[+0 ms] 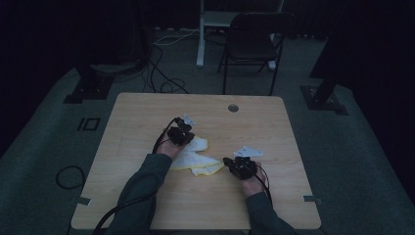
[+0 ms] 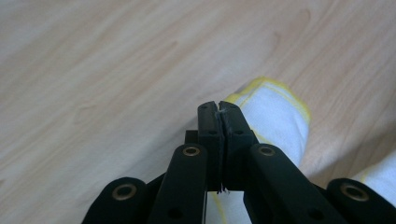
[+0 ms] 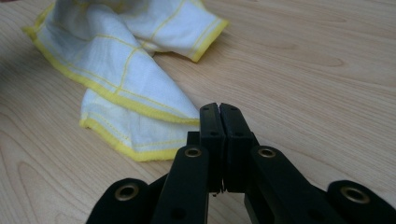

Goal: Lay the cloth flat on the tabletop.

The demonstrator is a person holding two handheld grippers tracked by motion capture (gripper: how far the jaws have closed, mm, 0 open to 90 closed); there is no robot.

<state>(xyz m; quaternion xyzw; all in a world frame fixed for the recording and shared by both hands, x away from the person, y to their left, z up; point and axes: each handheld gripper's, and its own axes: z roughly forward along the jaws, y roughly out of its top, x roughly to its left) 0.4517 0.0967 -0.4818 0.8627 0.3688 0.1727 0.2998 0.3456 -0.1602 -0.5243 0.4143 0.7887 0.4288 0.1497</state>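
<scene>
With your left gripper pinched on a cloth corner and your right gripper pressed together, empty, beside the near edge, you're mid-fold: carry that corner across.

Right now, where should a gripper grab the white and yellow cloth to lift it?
Probably the free yellow-hemmed corner of the cloth, coming from the table's far side. That flap lies flat and single on the table, while the middle is bunched in folds.
</scene>
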